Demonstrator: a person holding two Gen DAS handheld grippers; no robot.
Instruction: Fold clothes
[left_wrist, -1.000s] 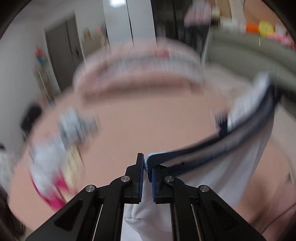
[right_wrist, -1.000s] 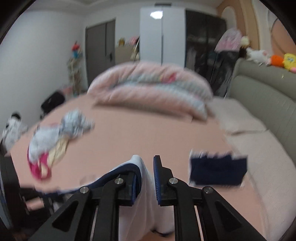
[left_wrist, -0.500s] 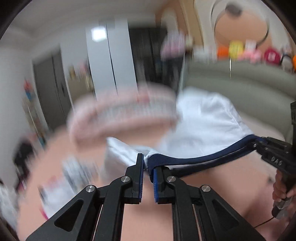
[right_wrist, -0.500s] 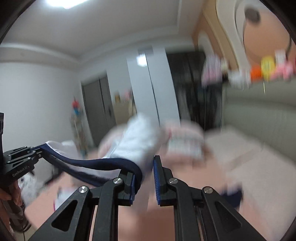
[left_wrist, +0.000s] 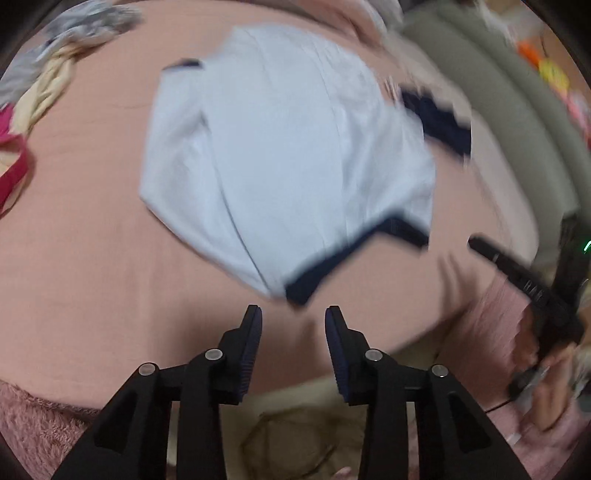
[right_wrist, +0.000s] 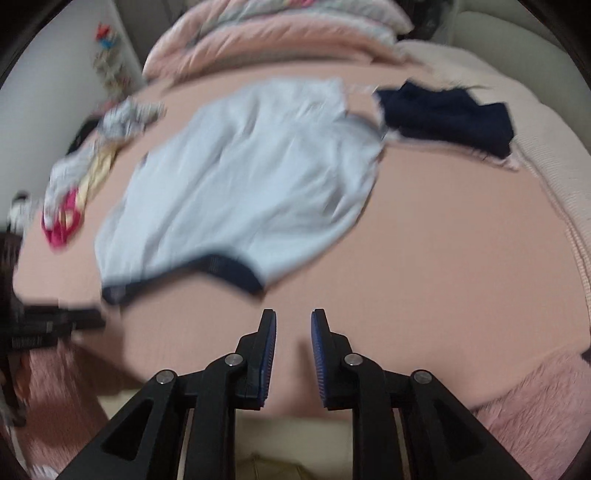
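Now the left gripper (left_wrist: 293, 317) has its jaws apart and opening, with nothing between the pads; only the pink bed sheet (left_wrist: 92, 266) shows in the gap. The right gripper (right_wrist: 293, 321) is in the same condition: jaws apart and opening, gap empty. Half a second ago each gripper was clamped on the navy collar band and the garment hung stretched in the air between them; a second ago the grip was the same. Both grippers have since let go and now point steeply down at the bed. The white shirt (left_wrist: 280, 147) lies spread on the sheet just ahead of both sets of fingertips, apart from them, its navy trim (left_wrist: 321, 273) on the near edge. In the right wrist view the same shirt (right_wrist: 240, 177) lies between a pile of mixed clothes (right_wrist: 81, 177) at the left and a dark navy garment (right_wrist: 447, 114) at the right. A pink quilt (right_wrist: 258, 33) lies bunched beyond them. The opposite gripper shows at the edge of each view. Both views are motion-blurred.
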